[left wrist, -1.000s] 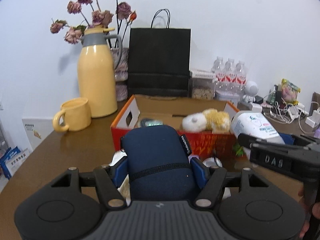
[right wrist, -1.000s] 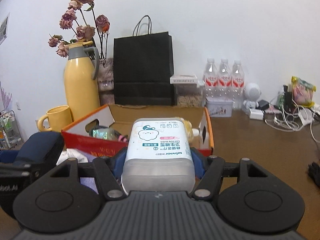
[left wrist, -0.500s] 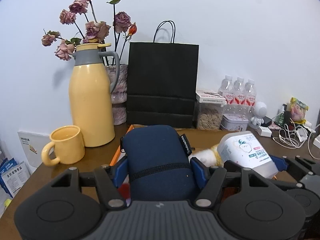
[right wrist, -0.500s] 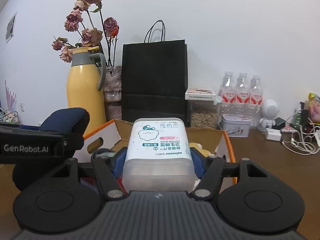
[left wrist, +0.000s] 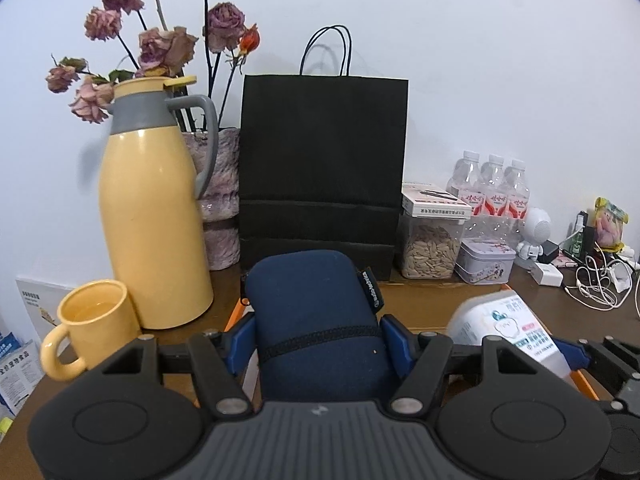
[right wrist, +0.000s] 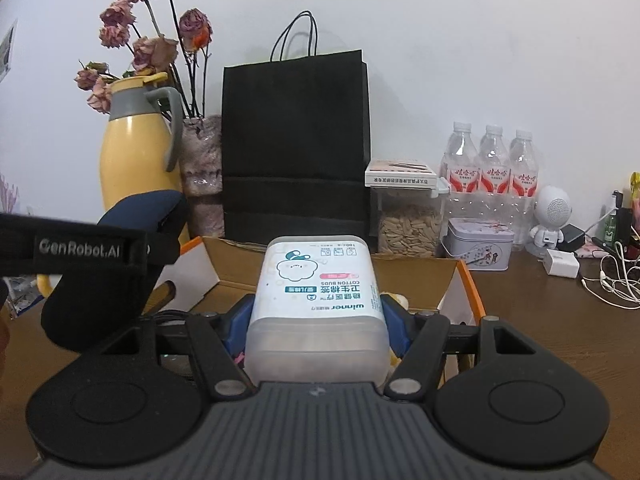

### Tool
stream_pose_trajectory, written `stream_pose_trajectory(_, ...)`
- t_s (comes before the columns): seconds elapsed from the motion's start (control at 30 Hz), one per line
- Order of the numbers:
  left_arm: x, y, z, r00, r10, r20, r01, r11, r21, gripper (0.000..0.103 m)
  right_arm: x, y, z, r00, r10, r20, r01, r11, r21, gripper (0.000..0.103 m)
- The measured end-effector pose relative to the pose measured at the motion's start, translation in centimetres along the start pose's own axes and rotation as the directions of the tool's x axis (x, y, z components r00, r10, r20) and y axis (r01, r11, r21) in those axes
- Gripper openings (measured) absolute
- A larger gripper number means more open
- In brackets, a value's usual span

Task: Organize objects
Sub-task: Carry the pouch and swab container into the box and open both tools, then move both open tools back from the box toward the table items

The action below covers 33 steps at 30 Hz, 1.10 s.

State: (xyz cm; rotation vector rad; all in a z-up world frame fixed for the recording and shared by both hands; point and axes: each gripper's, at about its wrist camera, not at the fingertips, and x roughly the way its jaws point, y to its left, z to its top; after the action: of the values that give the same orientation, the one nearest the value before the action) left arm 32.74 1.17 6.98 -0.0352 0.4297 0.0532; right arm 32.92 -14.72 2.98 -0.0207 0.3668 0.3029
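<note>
My left gripper (left wrist: 316, 340) is shut on a dark blue padded pouch (left wrist: 316, 312), its blue pads pressing both sides. The same pouch (right wrist: 132, 216) shows at the left of the right wrist view, above the box's left flap. My right gripper (right wrist: 316, 320) is shut on a white cotton-bud box (right wrist: 318, 280) with a clear lid end toward the camera; that box (left wrist: 504, 328) also appears at the lower right of the left wrist view. Both held things hover over an open orange cardboard box (right wrist: 464, 276), whose inside is mostly hidden.
Along the wall stand a yellow jug (left wrist: 156, 216), a yellow mug (left wrist: 92, 320), a vase of dried roses (left wrist: 216, 196), a black paper bag (left wrist: 320, 172), a seed jar (left wrist: 430, 248), a tin (left wrist: 484, 260), water bottles (left wrist: 492, 192) and cables (left wrist: 596, 284) at right.
Both grippers have travelled forward toward the wall with their loads, now over the orange box; the plush toy and box contents seen earlier have dropped out of view.
</note>
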Motion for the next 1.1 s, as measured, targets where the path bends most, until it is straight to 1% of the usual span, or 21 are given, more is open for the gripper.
stream_pose_trajectory(0.27, 3.2, -0.1, -0.2, 0.998, -0.02, -0.062, 0.022, 0.999, 0.033, 0.065, 1.5, 0.3, -0.3, 1.0, -0.001, -0.03, 0.0, 1.0, -0.027, 0.066)
stream_pose_trajectory(0.3, 3.4, -0.3, -0.3, 0.997, -0.017, -0.074, 0.021, 0.999, 0.042, 0.066, 1.6, 0.3, -0.4, 0.999, -0.005, -0.036, 0.004, 1.0, -0.028, 0.066)
stream_pose_trajectory(0.37, 4.1, -0.4, -0.5, 0.995, 0.006, -0.101, -0.001, 0.999, 0.048, 0.071, 2.0, 0.4, -0.5, 0.998, -0.014, -0.057, 0.012, 0.999, -0.036, 0.068)
stream_pose_trajectory(0.4, 4.2, -0.5, -0.5, 0.995, 0.016, -0.096, -0.011, 0.998, 0.058, 0.077, 2.2, 0.4, -0.6, 0.997, -0.016, -0.073, 0.013, 0.999, -0.043, 0.073)
stream_pose_trajectory(0.43, 4.2, -0.7, -0.5, 0.995, 0.033, -0.092, -0.026, 0.997, 0.078, 0.097, 2.3, 0.5, -0.7, 0.996, -0.025, -0.08, 0.021, 0.998, -0.051, 0.094)
stream_pose_trajectory(0.47, 4.1, -0.8, -0.6, 0.995, 0.048, -0.083, -0.04, 0.995, 0.089, 0.103, 2.2, 0.6, -0.8, 0.996, -0.048, -0.072, 0.044, 0.997, -0.061, 0.103)
stream_pose_trajectory(0.53, 3.8, -1.0, -0.8, 0.996, 0.059, -0.061, -0.053, 0.994, 0.098, 0.103, 1.8, 0.8, -0.8, 0.997, -0.064, -0.048, 0.06, 0.995, -0.086, 0.103)
stream_pose_trajectory(0.6, 3.7, -1.1, -0.8, 0.996, 0.056, -0.066, -0.049, 0.994, 0.099, 0.103, 1.5, 0.8, -0.7, 0.997, -0.06, -0.041, 0.057, 0.995, -0.08, 0.103)
stream_pose_trajectory(1.03, 2.5, -0.9, -0.8, 0.998, 0.043, -0.049, -0.039, 0.997, 0.071, 0.103, 0.9, 0.5, -0.6, 0.998, -0.046, -0.036, 0.044, 0.997, -0.067, 0.103)
stream_pose_trajectory(1.1, 2.1, -0.7, -0.9, 0.998, 0.046, -0.036, -0.044, 0.997, 0.064, 0.103, 0.7, 0.5, -0.5, 0.999, -0.042, -0.031, 0.04, 0.997, -0.069, 0.103)
